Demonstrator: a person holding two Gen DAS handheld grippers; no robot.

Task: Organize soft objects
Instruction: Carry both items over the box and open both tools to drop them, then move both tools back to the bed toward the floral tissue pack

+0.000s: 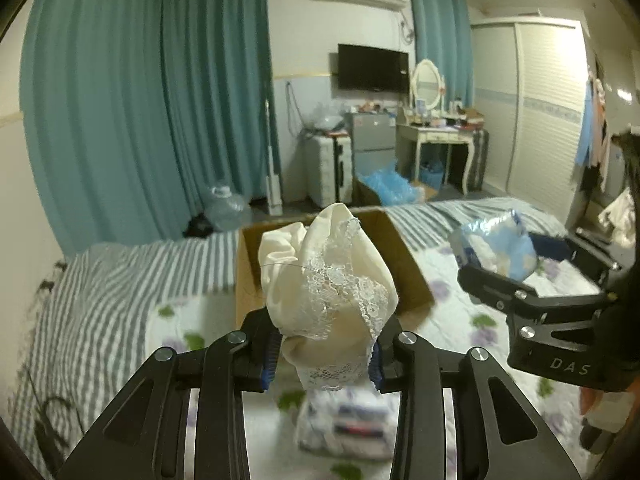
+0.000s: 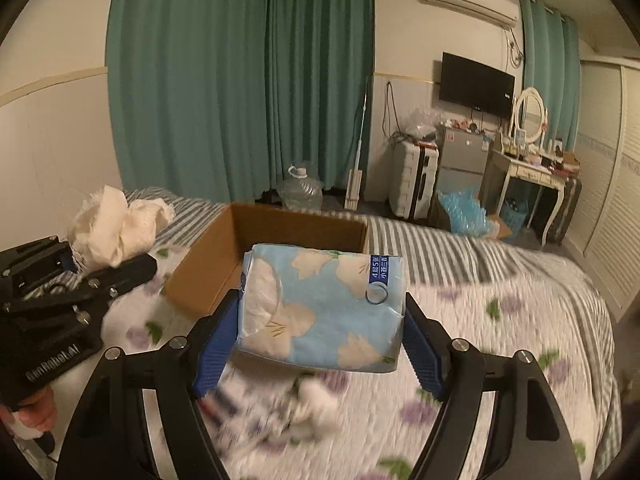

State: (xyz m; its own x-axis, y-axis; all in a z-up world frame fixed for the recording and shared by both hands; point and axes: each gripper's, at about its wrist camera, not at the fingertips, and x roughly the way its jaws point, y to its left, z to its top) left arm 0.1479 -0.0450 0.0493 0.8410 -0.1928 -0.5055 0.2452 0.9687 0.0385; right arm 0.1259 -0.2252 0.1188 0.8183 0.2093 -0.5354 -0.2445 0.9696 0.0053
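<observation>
My left gripper (image 1: 322,354) is shut on a cream lace cloth (image 1: 328,276), held bunched above the bed in front of an open cardboard box (image 1: 404,252). My right gripper (image 2: 320,340) is shut on a blue floral tissue pack (image 2: 324,312), held above the bed just before the same box (image 2: 224,256). The right gripper and its pack (image 1: 500,244) show at the right of the left wrist view. The left gripper with the cloth (image 2: 116,220) shows at the left of the right wrist view.
The bed has a floral quilt (image 2: 480,360) and a grey striped sheet (image 1: 120,280). Another white wrapped pack (image 1: 348,424) lies on the quilt below my grippers. A water jug (image 2: 300,190), suitcase (image 2: 414,178), fridge and dressing table stand beyond the bed.
</observation>
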